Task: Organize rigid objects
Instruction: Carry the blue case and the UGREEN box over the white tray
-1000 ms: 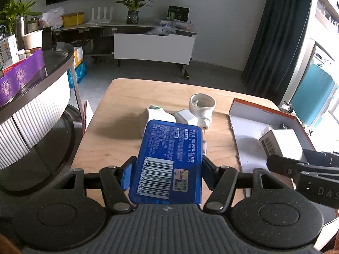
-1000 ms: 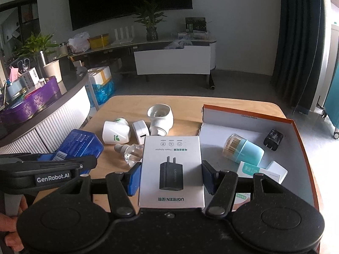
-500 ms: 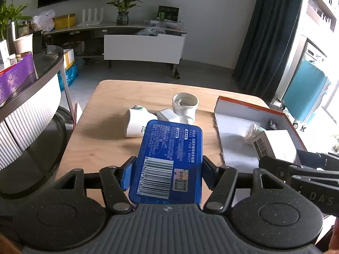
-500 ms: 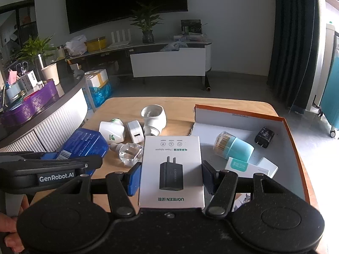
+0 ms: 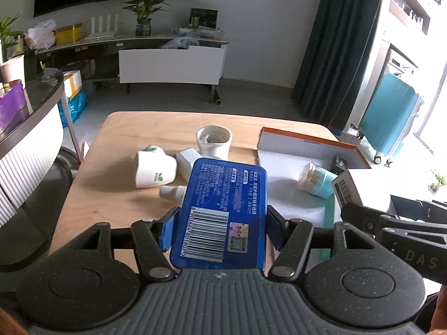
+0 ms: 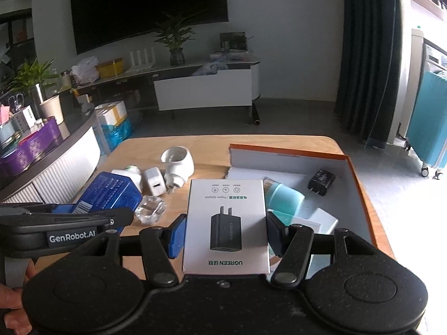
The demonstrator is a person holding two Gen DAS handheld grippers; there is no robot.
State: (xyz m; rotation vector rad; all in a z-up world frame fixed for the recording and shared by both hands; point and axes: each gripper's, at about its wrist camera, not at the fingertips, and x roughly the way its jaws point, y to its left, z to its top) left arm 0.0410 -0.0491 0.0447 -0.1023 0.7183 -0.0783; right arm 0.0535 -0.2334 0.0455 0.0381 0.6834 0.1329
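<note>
Two tongs are in play, each clamped on a flat pack. The left tongs (image 5: pixel 219 223) grip a blue rectangular tin (image 5: pixel 223 209) by its long edges, barcode side up, tilted forward and down over the near part of the tabletop (image 5: pixel 111 195). The right tongs (image 6: pixel 225 231) pinch a white UGREEN power adapter box (image 6: pixel 226 223) the same way, its printed face up, held above the near left edge of the orange-rimmed cardboard tray (image 6: pixel 360 184). Both tools point downward at a slant, side by side, the left one showing at the near left of the right wrist view with fingers (image 6: pixel 14 307) of the person's hand around its handle.

Beyond the tin lie a white cup-shaped plug lamp (image 5: pixel 155 169) on its side, a white USB charger (image 5: pixel 188 160), a round white socket adapter (image 5: pixel 213 142) and a clear glass piece (image 6: pixel 149 209). Inside the tray rest a teal toothpick jar (image 6: pixel 283 196) on its side, a black plug adapter (image 6: pixel 321 181) farther right, and a white-and-teal carton (image 6: pixel 313 220) near the right tongs.
</note>
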